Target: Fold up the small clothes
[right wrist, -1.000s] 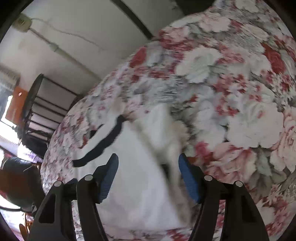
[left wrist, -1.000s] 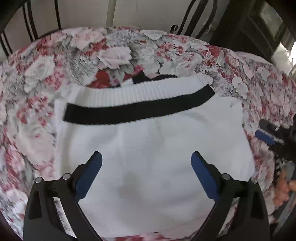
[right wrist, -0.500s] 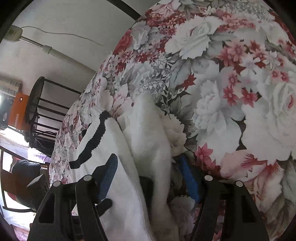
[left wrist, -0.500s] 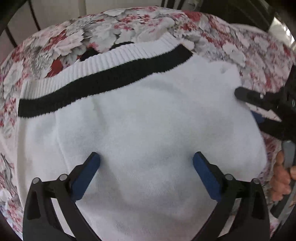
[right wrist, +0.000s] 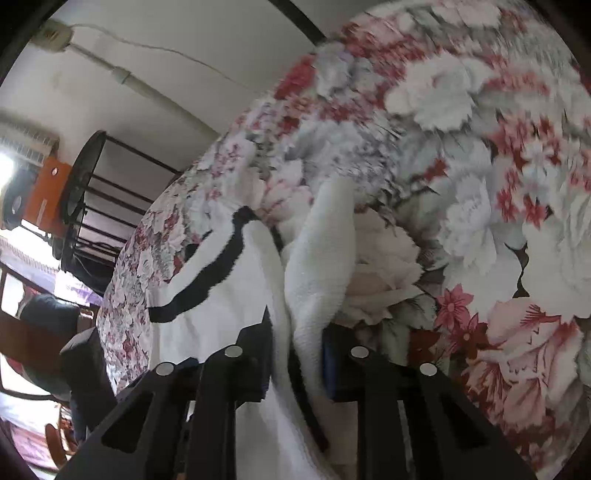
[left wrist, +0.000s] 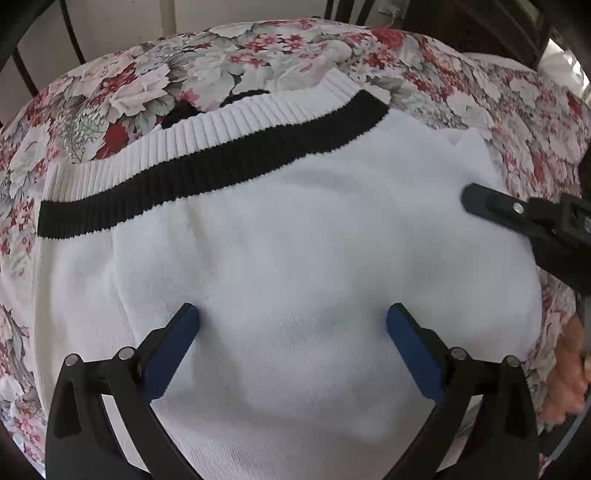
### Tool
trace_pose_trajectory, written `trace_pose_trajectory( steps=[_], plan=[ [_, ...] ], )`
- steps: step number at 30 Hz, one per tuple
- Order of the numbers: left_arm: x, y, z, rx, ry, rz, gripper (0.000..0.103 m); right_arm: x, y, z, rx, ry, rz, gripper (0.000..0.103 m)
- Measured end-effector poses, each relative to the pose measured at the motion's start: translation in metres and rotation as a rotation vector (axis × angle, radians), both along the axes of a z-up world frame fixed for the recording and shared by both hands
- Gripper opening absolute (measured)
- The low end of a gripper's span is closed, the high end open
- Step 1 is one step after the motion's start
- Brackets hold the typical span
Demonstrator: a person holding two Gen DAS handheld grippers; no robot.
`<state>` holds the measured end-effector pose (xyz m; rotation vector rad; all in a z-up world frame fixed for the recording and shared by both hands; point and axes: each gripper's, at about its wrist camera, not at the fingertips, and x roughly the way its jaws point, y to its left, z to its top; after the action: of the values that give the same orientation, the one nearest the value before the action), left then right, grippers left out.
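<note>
A small white knit sweater (left wrist: 295,236) with a ribbed hem and a black stripe (left wrist: 207,170) lies spread on the floral cloth (left wrist: 155,85). My left gripper (left wrist: 291,321) hovers open right over the middle of the sweater, blue pads wide apart, nothing between them. In the right wrist view my right gripper (right wrist: 295,354) is closing its jaws on a bunched white fold of the sweater's edge (right wrist: 314,266), and the pads press the fabric. The same right gripper (left wrist: 517,221) shows in the left wrist view at the sweater's right side.
The floral cloth (right wrist: 480,184) covers the whole surface around the garment. A person's hand (left wrist: 569,373) holds the right tool at the right edge. Black metal bars (left wrist: 70,29) and a wall stand behind; a dark round rack (right wrist: 85,195) stands far left.
My right gripper has gone from open around the sweater's edge to closed on the bunched fold. My left gripper sank closer over the sweater, then held still, open throughout.
</note>
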<state>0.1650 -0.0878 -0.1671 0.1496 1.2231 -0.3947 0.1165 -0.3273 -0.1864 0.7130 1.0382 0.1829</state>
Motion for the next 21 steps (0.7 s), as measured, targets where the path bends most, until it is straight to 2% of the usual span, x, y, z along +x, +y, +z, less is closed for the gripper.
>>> trace_pose_trajectory(
  steps=[7,14,21],
  plan=[
    [0.008,0.009,0.009,-0.036,0.004,0.031,0.098,0.003,0.024,0.033,-0.018,-0.027,0.009,0.019],
    [0.03,0.044,0.018,-0.117,0.038,0.164,0.098,0.008,0.055,0.061,-0.061,-0.051,0.018,0.018],
    [0.039,0.07,0.031,-0.156,0.033,0.213,0.098,0.013,0.102,0.096,-0.088,-0.101,0.069,0.018]
  ],
)
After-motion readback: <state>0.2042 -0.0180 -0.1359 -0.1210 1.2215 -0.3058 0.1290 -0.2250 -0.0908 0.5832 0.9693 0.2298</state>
